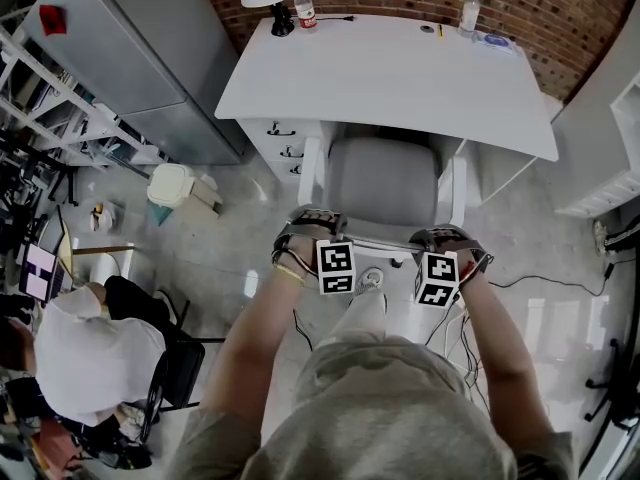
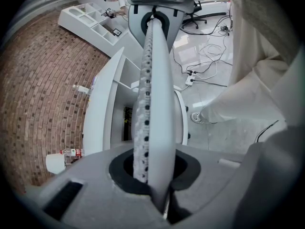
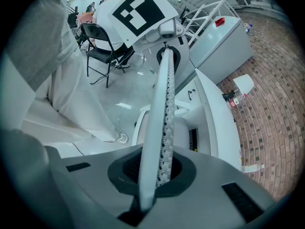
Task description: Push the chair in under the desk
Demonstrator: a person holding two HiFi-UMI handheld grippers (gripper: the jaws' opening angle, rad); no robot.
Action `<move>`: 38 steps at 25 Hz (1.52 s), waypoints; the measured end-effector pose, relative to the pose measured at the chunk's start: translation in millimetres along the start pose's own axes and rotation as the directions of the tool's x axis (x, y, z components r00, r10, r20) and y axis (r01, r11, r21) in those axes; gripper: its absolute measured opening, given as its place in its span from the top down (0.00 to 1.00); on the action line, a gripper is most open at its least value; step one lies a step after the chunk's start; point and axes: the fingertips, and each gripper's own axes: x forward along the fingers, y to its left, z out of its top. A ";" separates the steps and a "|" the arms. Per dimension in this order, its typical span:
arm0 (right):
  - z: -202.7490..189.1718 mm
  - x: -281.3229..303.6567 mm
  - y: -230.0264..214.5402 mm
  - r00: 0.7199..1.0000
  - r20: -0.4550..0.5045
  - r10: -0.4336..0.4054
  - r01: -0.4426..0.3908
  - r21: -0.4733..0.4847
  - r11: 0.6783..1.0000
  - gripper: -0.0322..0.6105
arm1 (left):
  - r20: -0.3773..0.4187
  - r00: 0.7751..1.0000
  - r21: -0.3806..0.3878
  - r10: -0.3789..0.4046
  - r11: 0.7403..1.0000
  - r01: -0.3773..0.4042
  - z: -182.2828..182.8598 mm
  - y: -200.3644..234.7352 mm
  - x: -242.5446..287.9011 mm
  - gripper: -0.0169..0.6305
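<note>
Tongs (image 2: 150,175) both clamped on chair back (image 2: 155,75)

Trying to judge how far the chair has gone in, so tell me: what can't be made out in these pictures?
- Chair legs and base: head view, hidden under its seat and the desk.
- Whether left gripper or right gripper touches the chair back: head view, left hand and right hand cover the jaw tips.
- Bottle label: too small.
- Bluish item: too small to identify.
</note>
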 end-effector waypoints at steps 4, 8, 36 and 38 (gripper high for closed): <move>0.6 -2.0 -1.1 1.000 -0.004 -0.007 0.007 -0.005 1.000 0.93 | -0.001 1.000 0.000 -0.001 1.000 0.001 -0.5 0.0 -2.1 0.92; 0.1 -2.0 -1.2 1.000 -0.003 -0.011 0.011 -0.007 1.000 0.93 | 0.001 1.000 0.000 0.002 1.000 -0.002 0.5 -0.4 -1.2 0.92; -4.4 -17.3 1.1 0.985 -0.076 -0.155 0.162 0.091 0.983 0.64 | 0.044 0.997 -0.053 0.060 0.997 -0.057 4.4 -6.7 -17.3 0.53; -5.0 -23.5 0.6 0.978 -0.078 -0.192 0.199 0.096 0.975 0.64 | 0.052 0.994 -0.064 0.097 0.994 -0.094 6.3 -1.9 -24.4 0.53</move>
